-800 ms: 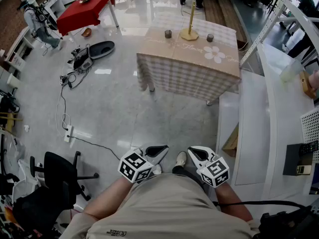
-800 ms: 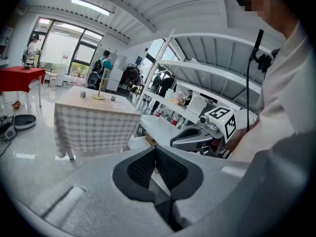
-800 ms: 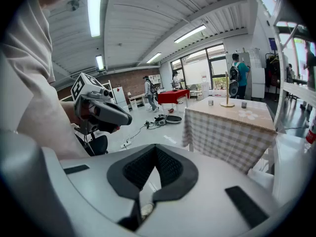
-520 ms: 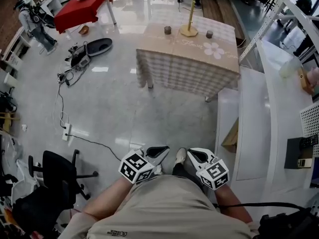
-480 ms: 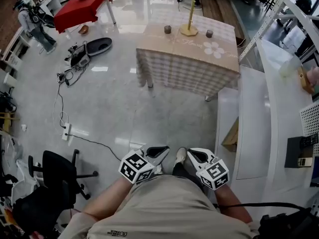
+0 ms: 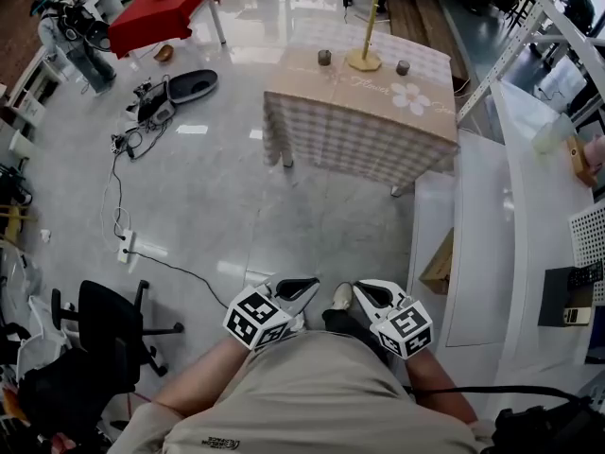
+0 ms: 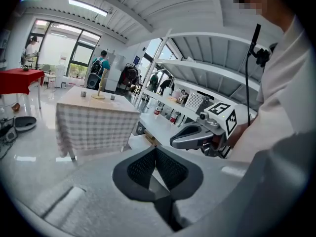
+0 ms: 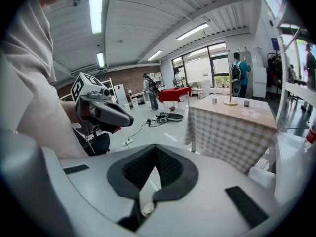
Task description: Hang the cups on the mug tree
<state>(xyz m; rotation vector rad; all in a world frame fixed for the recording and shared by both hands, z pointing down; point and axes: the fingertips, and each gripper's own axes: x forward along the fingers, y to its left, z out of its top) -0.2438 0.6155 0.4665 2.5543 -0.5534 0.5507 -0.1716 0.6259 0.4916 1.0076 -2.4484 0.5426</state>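
Observation:
The wooden mug tree (image 6: pixel 365 45) stands on a table with a checked cloth (image 6: pixel 359 121) far across the floor, with one dark cup (image 6: pixel 324 58) to its left and another cup (image 6: pixel 403 67) to its right. Both grippers are held at the person's waist, far from the table. My left gripper (image 6: pixel 304 286) is shut and holds nothing, and my right gripper (image 6: pixel 369 289) is shut and holds nothing. The left gripper view shows the mug tree (image 7: pixel 100 90) small and distant. In the right gripper view the mug tree (image 8: pixel 230 97) is flanked by both cups.
A white bench and shelving (image 6: pixel 482 244) run along the right, with a cardboard piece (image 6: pixel 438 268) beside them. A black office chair (image 6: pixel 109 324) stands at the lower left. Cables and a power strip (image 6: pixel 126 249) lie on the floor. A red table (image 6: pixel 161 12) and people are at the far back.
The head view has shifted slightly, so the table sits a little further right in the picture. Both grippers stay shut at the waist.

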